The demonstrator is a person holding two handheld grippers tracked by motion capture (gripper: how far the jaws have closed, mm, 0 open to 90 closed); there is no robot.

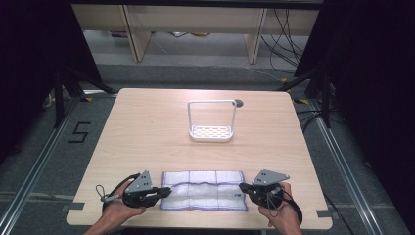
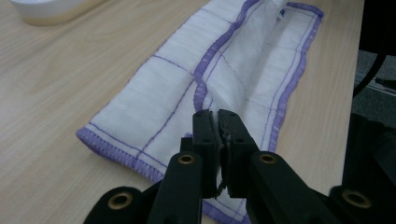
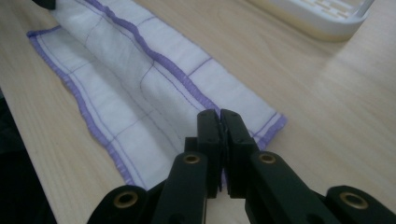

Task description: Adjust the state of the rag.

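Note:
A white cloth with purple hems and grid lines (image 1: 205, 190) lies folded lengthwise near the table's front edge. My left gripper (image 1: 166, 192) is at its left end and my right gripper (image 1: 243, 187) at its right end, each in a hand. In the left gripper view the jaws (image 2: 217, 114) are pressed together over the cloth (image 2: 163, 93), with a sliver of white fabric between the pads. In the right gripper view the jaws (image 3: 219, 114) are likewise closed at the end of the cloth (image 3: 140, 79), pinching its edge.
A white rack with a perforated base and a tall hoop handle (image 1: 212, 132) stands at the middle of the light wooden table (image 1: 147, 127), beyond the cloth; its base also shows as the rack (image 3: 322, 16) in the right gripper view. The table's front edge runs just behind both hands.

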